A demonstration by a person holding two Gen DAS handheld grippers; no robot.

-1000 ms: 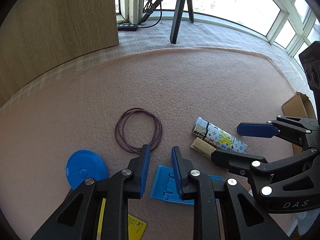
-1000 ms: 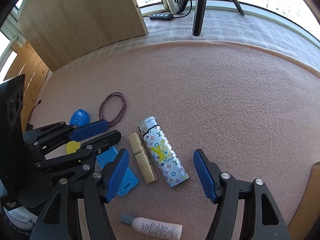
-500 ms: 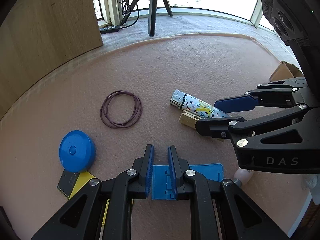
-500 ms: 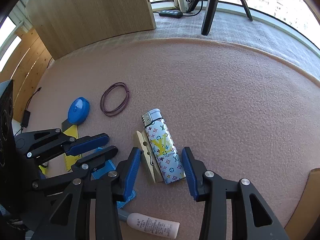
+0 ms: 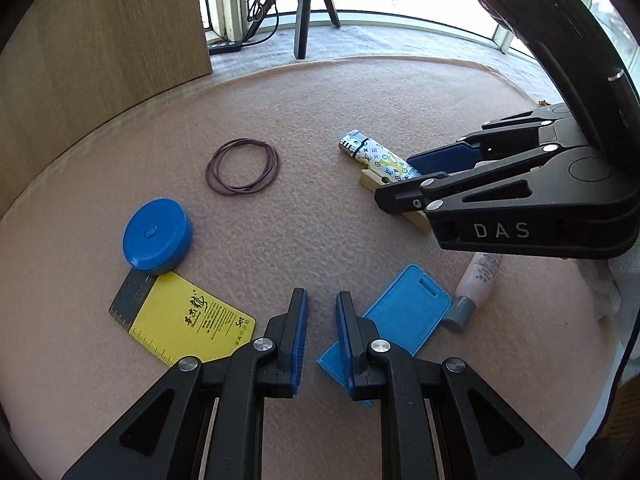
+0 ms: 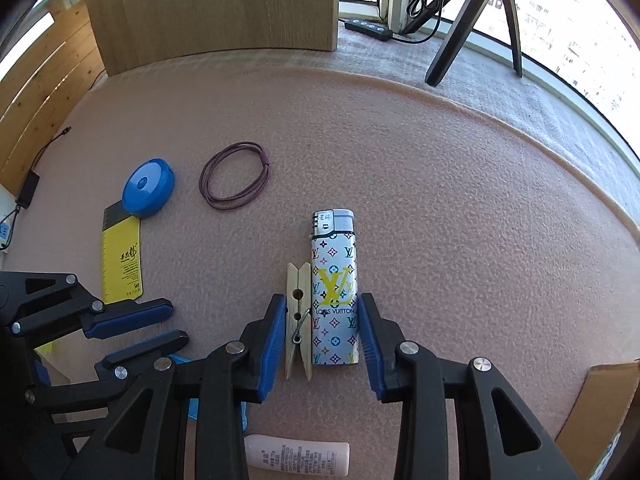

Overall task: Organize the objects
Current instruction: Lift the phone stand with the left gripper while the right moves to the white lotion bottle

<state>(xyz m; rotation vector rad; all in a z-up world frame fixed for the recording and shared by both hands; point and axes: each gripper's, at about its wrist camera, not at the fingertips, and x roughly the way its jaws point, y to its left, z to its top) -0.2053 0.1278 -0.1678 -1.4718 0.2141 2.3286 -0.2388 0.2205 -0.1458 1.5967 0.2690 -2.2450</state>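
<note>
Our right gripper [image 6: 322, 336] points down at the pink mat [image 6: 440, 200], its jaws closing around a patterned lighter [image 6: 334, 292] and a wooden clothespin [image 6: 299, 320] lying side by side between them; the pads sit just beside both, and we cannot tell whether they press yet. Our left gripper [image 5: 321, 336] hangs with its jaws drawn narrow and nothing between them, above a blue card holder [image 5: 404, 312] lying flat on the mat.
</note>
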